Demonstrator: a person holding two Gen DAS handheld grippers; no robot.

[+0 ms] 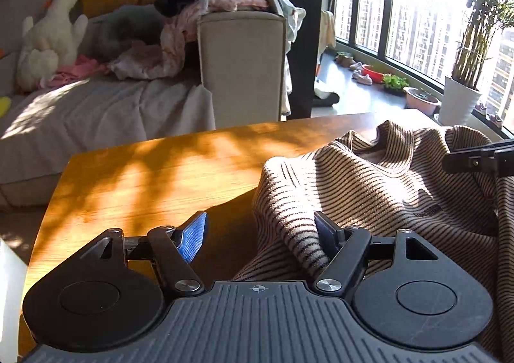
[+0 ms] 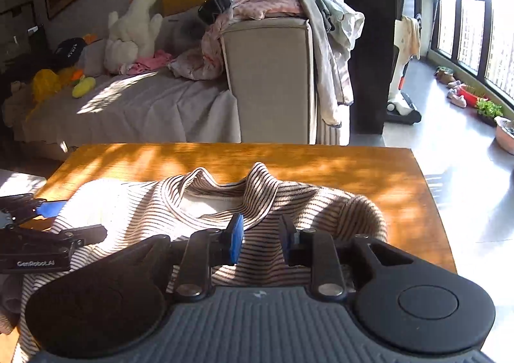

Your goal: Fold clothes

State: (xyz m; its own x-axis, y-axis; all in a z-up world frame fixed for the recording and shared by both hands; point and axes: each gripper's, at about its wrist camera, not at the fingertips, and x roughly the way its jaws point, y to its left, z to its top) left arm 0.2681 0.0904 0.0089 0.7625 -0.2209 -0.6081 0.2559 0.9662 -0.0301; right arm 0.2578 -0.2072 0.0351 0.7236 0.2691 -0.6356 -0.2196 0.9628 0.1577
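Rumpled striped sweater (image 2: 225, 212) on wooden table (image 2: 321, 160)

Both wrist views close, angled down, sharing striped sweater (image 1: 385, 183), table (image 2: 321, 164), sofa (image 1: 241, 58)

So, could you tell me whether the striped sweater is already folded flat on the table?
No, the striped sweater lies bunched and rumpled on the wooden table, its collar standing up.

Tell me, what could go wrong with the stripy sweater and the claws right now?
1. The striped sweater lies bunched, not flat, so a fold made now may trap wrinkles.
2. The left claw stands open at the sweater's edge, with only one finger on the cloth, so a grab might miss.
3. The right claw looks open over the fabric near the collar; it may pinch too little and slip.
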